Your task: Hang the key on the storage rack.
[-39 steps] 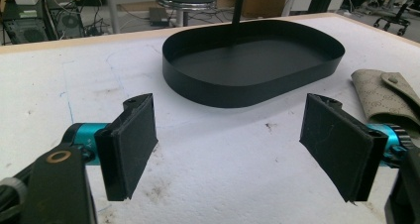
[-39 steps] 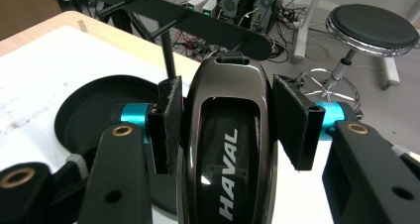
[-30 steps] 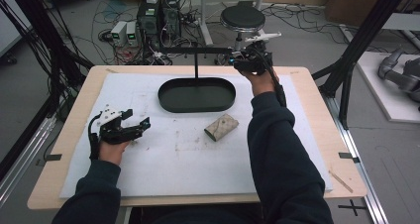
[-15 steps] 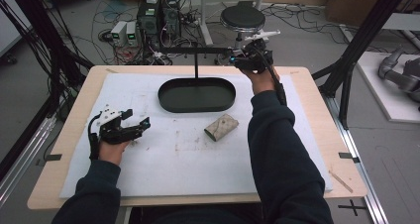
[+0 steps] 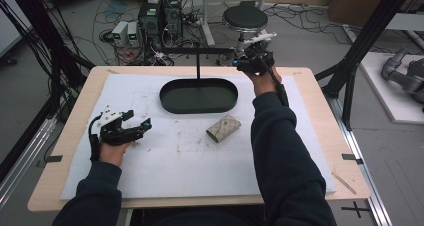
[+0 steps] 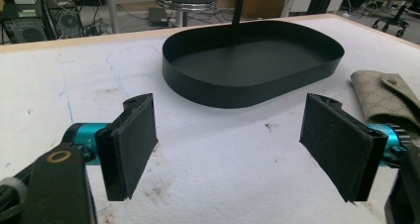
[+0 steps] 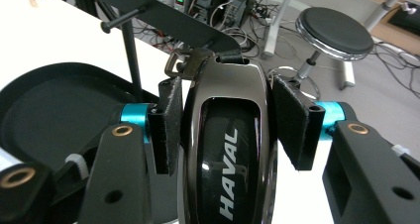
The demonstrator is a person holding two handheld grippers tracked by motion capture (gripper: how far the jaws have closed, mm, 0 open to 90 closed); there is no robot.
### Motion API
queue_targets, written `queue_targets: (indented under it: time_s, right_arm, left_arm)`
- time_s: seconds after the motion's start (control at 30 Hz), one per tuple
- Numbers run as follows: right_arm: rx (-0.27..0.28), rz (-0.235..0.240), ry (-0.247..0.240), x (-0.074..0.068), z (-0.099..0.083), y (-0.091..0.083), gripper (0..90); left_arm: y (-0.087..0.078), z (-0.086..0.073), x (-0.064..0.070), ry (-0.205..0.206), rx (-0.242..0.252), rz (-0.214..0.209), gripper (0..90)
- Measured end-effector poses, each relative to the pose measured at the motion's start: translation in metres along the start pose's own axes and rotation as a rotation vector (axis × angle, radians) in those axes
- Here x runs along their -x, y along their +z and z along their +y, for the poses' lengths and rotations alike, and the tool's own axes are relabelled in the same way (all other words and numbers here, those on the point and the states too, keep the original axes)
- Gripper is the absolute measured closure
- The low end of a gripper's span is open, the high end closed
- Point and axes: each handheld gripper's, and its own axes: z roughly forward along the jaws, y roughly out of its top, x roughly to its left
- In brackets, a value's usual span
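**Q:** Nearest the table's front edge, what does the left gripper [image 5: 131, 128] show?

**A:** Its jaws stand wide apart, holding nothing, low over the white mat [image 5: 165, 171]. Their flat black pads [image 6: 131, 144] face each other across bare mat, as the left gripper view shows.

**Q:** And beyond it?

**A:** A tan patterned pouch [image 5: 223, 128] lies on the mat, well apart from that gripper, just in front of the black oval tray [image 5: 198, 106]. A thin post rises behind the tray and carries a horizontal black bar [image 5: 200, 51].

**Q:** Where is the glossy item?

**A:** At the far right end of that bar. The right gripper [image 7: 220, 117] is closed on a black car key fob [image 7: 229, 149] lettered HAVAL, pads pressing its two long sides. A metal ring [image 7: 178, 63] at the fob's top sits right at the bar; whether it hangs on it cannot be told.

**Q:** How will it handle?

**A:** Probably light, rigid and slippery, given the polished shell. The side grip across its middle looks soundest; the padded faces should resist sliding.
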Motion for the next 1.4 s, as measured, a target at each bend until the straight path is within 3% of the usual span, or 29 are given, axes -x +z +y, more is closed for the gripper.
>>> queue_targets:
  time_s: [0.23, 0.4, 0.57, 0.6, 0.7, 0.73, 0.77, 0.8, 0.83, 0.87, 0.97, 1.23, 1.37, 1.4]
  right_arm:
    - [0.001, -0.040, 0.004, 0.001, -0.001, 0.006, 49.6]
    - [0.017, -0.062, 0.038, 0.002, -0.001, 0.014, 49.5]
    - [-0.021, -0.073, 0.021, 0.002, -0.004, 0.021, 49.4]
    - [-0.051, -0.052, 0.030, 0.004, -0.008, 0.026, 49.3]
    - [-0.054, -0.036, 0.048, 0.005, -0.016, 0.031, 49.3]
    - [-0.068, -0.023, 0.081, 0.007, -0.024, 0.037, 49.2]
    - [-0.068, -0.023, 0.081, 0.007, -0.024, 0.037, 49.2]
    - [-0.094, 0.008, 0.114, 0.011, -0.031, 0.043, 49.1]
    - [-0.094, 0.008, 0.114, 0.011, -0.031, 0.043, 49.1]
    - [-0.104, 0.037, 0.127, 0.014, -0.035, 0.046, 49.0]
    - [-0.105, 0.033, 0.123, 0.013, -0.036, 0.047, 49.0]
    - [-0.045, 0.059, 0.087, 0.013, -0.030, 0.030, 48.0]
    - [-0.015, 0.064, 0.065, 0.019, -0.027, 0.010, 46.3]
    - [0.002, 0.071, 0.065, 0.023, -0.027, -0.002, 42.7]
  left_arm:
    - [0.000, 0.000, 0.000, -0.003, 0.001, -0.002, 21.8]
    - [0.000, 0.000, 0.000, -0.005, 0.002, -0.002, 21.8]
    - [0.000, 0.000, -0.001, -0.005, -0.001, -0.004, 21.8]
    - [0.000, 0.000, 0.000, -0.006, 0.000, -0.007, 21.8]
    - [0.000, 0.000, 0.000, -0.003, 0.000, -0.006, 21.8]
    - [0.000, 0.000, 0.000, -0.005, 0.000, -0.007, 21.8]
    - [0.000, 0.000, 0.000, -0.006, 0.000, -0.007, 21.8]
    - [0.000, 0.000, 0.000, -0.004, -0.002, -0.007, 21.8]
    - [0.000, 0.000, 0.000, -0.003, -0.002, -0.005, 21.8]
    - [0.000, 0.000, 0.000, -0.004, -0.002, -0.006, 21.8]
    - [0.000, 0.000, 0.000, -0.006, -0.001, -0.005, 21.8]
    - [0.000, 0.000, 0.000, -0.001, -0.001, -0.004, 21.8]
    - [0.000, 0.000, 0.001, 0.001, -0.001, -0.003, 21.8]
    - [0.000, 0.000, 0.001, -0.001, 0.000, -0.003, 21.8]
